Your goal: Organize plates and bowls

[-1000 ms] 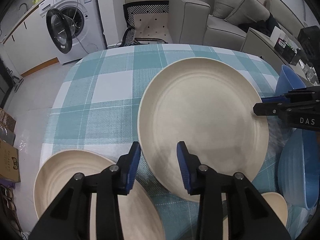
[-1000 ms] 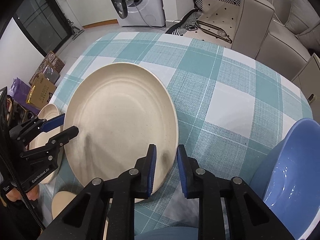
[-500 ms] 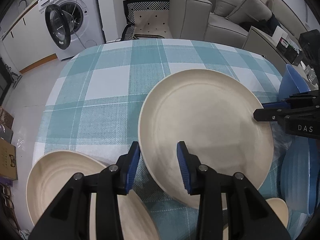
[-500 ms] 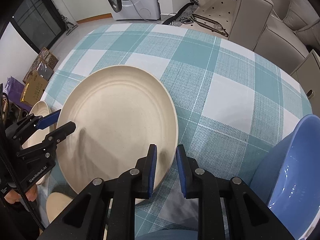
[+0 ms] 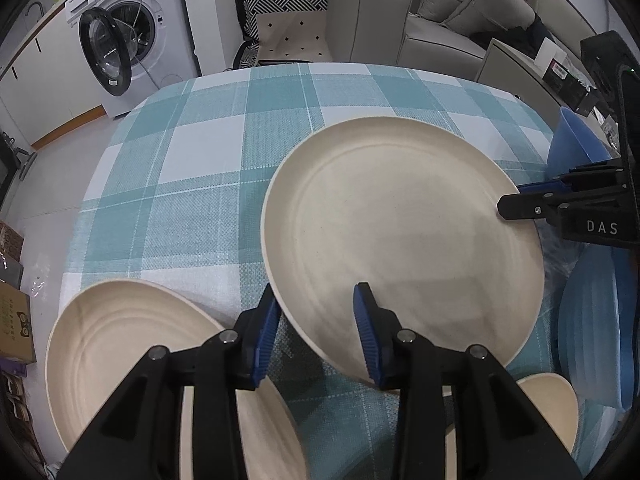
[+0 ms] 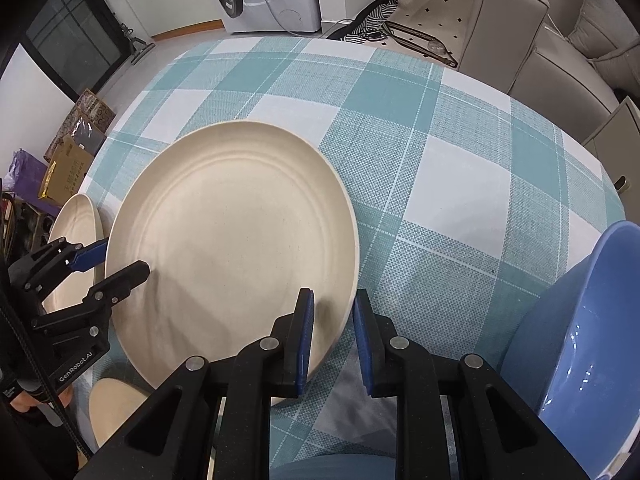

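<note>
This is a lived-in home, an open room that joins laundry corner and sitting area. A white front-loading washing machine (image 5: 132, 32) stands against the far wall with its round dark door swung open, beside white cabinets (image 5: 36, 76). A grey upholstered sofa (image 5: 460, 20) with cushions sits behind the worktop, which wears a teal-and-white checked tablecloth (image 5: 208, 152). A black-and-white patterned cushioned seat (image 5: 288, 24), perhaps a chair, stands near the sofa. Brown cardboard boxes (image 6: 72, 152) lie on the pale floor.
</note>
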The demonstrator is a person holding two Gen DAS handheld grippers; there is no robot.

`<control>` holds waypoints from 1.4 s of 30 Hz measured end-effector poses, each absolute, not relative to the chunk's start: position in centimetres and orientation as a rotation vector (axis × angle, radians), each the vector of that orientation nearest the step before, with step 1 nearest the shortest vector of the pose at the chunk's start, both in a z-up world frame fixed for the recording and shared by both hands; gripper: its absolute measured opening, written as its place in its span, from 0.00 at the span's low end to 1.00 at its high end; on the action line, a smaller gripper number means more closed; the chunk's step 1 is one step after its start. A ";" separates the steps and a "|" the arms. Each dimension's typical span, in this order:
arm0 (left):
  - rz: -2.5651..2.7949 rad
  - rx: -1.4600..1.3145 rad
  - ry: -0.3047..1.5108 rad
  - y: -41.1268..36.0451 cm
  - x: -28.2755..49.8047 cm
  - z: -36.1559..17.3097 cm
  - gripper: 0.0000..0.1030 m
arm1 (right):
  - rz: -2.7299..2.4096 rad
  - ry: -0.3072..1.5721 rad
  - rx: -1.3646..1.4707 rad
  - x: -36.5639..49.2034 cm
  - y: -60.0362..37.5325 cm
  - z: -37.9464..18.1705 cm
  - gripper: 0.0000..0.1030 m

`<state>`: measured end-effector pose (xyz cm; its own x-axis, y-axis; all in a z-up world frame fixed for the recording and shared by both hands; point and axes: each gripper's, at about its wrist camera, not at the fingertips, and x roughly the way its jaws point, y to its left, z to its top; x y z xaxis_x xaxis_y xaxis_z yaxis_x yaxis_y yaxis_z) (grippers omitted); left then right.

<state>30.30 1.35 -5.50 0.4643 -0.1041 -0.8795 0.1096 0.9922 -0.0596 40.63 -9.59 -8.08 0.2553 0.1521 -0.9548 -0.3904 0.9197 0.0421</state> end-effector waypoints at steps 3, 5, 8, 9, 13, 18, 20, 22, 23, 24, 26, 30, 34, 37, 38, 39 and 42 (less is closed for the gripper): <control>-0.133 0.001 1.063 1.4 30.2 -5.1 0.35 | 0.371 1.244 -0.208 40.5 -10.0 -7.7 0.15; -0.129 0.005 1.052 1.3 30.2 -4.9 0.35 | 0.372 1.227 -0.210 40.3 -10.1 -7.3 0.15; -0.121 0.014 1.033 1.2 30.0 -4.4 0.35 | 0.370 1.198 -0.223 39.9 -10.0 -6.7 0.15; -0.120 0.016 1.025 1.1 29.8 -4.3 0.35 | 0.370 1.193 -0.227 39.7 -10.0 -6.5 0.15; -0.115 0.013 1.006 1.3 29.5 -3.6 0.35 | 0.375 1.172 -0.228 39.1 -10.1 -5.8 0.15; -0.109 0.009 0.977 1.5 28.8 -2.6 0.35 | 0.382 1.143 -0.232 38.0 -10.1 -4.7 0.15; -0.104 0.012 0.960 1.5 28.3 -2.1 0.35 | 0.384 1.125 -0.232 37.5 -10.2 -4.2 0.15; -0.101 0.011 0.945 1.6 27.9 -1.6 0.35 | 0.388 1.109 -0.228 37.1 -10.1 -3.6 0.15; -0.100 0.009 0.937 1.6 27.7 -1.4 0.35 | 0.388 1.100 -0.228 36.8 -10.1 -3.3 0.15; -0.099 0.009 0.931 1.6 27.5 -1.2 0.35 | 0.389 1.091 -0.228 36.5 -10.1 -3.0 0.15; -0.097 0.012 0.913 1.7 26.9 -0.6 0.35 | 0.392 1.072 -0.227 35.8 -10.1 -2.3 0.15; -0.093 0.017 0.884 1.6 25.6 0.5 0.35 | 0.395 1.039 -0.228 34.4 -10.1 -1.1 0.15; -0.090 0.017 0.860 1.6 24.5 1.3 0.35 | 0.399 1.015 -0.224 33.2 -10.2 -0.1 0.15; -0.086 0.021 0.840 1.5 23.6 1.8 0.35 | 0.399 0.994 -0.221 31.9 -10.3 0.5 0.15; -0.086 0.023 0.832 1.5 23.2 2.0 0.35 | 0.399 0.988 -0.221 31.5 -10.3 0.7 0.15; -0.085 0.026 0.823 1.4 22.8 2.3 0.35 | 0.400 0.982 -0.221 31.1 -10.4 0.9 0.15; -0.089 0.026 0.808 1.3 22.0 2.7 0.35 | 0.404 0.964 -0.214 30.0 -10.7 1.4 0.15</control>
<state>21.97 1.32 2.71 0.6876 -0.0699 -0.7227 0.0897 0.9959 -0.0110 29.97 -10.72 1.42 0.5031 0.2383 -0.8307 -0.4256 0.9049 0.0019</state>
